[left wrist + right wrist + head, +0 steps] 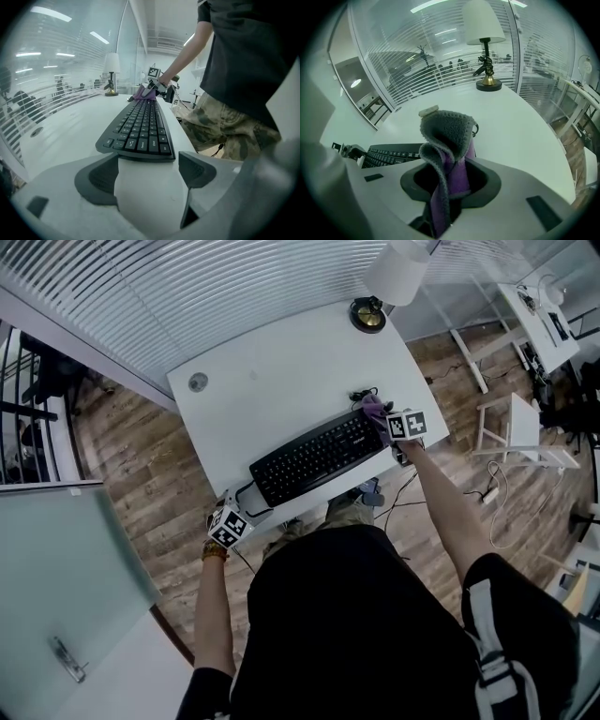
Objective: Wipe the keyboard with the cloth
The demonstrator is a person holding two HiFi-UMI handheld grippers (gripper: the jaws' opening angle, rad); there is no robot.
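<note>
- On the white desk [272, 371], the black keyboard [317, 457] lies slantwise near the front edge.
- At the keyboard's left end, the left gripper [150, 166] slants down on a bent arm. Its jaws are spread wide and empty, just short of the keyboard's edge.
- At the keyboard's right end, the right gripper [450, 180] tilts steeply down on an outstretched arm, jaws clamped on the cloth [447, 136].
- Folded and purple-grey, the cloth sticks up beside the keyboard's right end.

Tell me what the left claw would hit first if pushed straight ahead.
Most likely the keyboard: its near short end lies right ahead of the left claw, whose jaws stand open. Depth is hard to judge.
</note>
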